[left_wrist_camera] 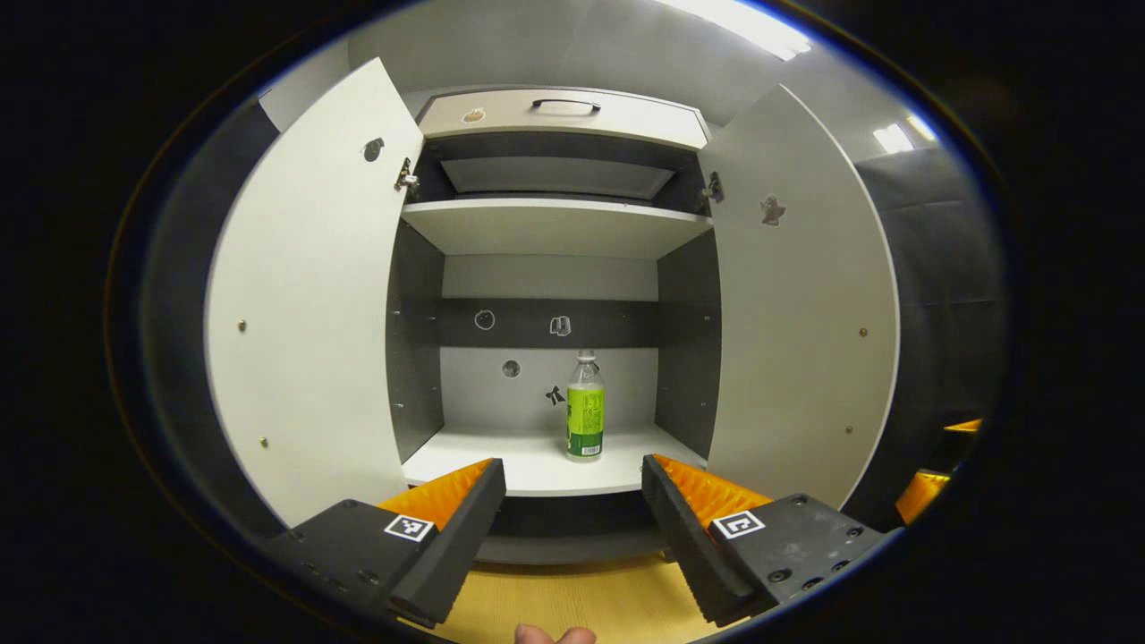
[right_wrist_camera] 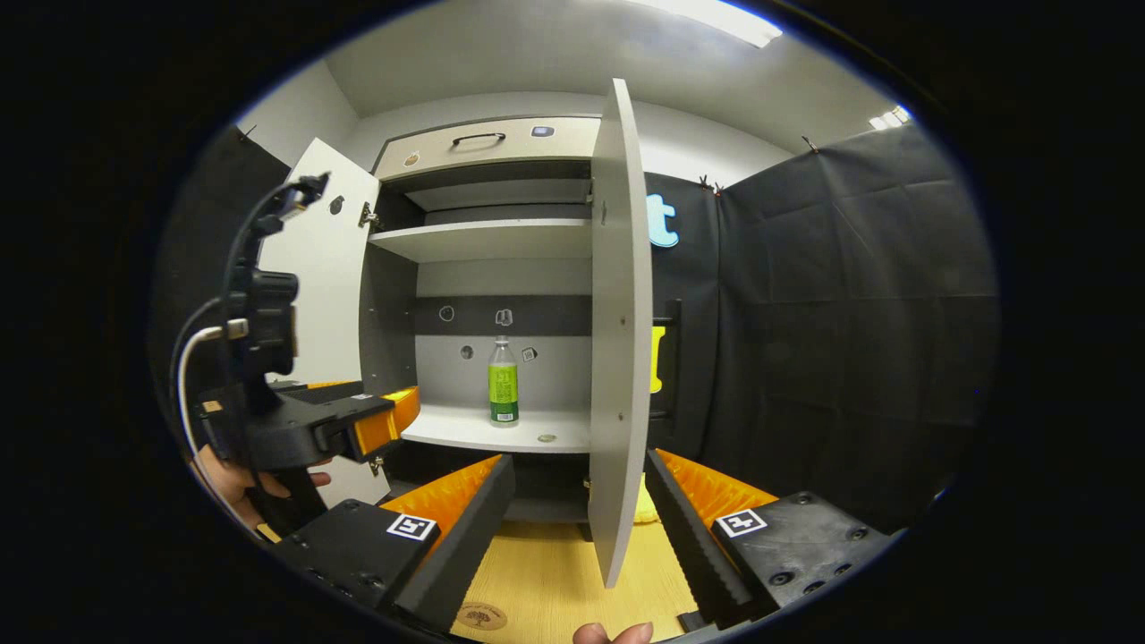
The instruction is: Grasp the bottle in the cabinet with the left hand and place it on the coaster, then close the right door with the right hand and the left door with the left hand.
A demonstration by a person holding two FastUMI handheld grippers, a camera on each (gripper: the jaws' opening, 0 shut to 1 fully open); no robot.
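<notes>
The left gripper [left_wrist_camera: 572,478], jaws spread and empty, is facing the upright bottle [left_wrist_camera: 585,410] standing at twelve o'clock, nearer it than the right.

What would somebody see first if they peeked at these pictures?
First, the green-labelled clear plastic bottle standing upright on the lower shelf of the open white wooden cabinet. Both doors, the left door and the right door, swing wide. The left gripper, jaws apart, points at the bottle.

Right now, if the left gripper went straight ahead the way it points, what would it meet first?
Probably the bottle. The left gripper is open and aimed into the cabinet, with the bottle upright on the lower shelf between the fingers' lines, slightly right of centre. Nothing stands before it; depth is uncertain.
</notes>
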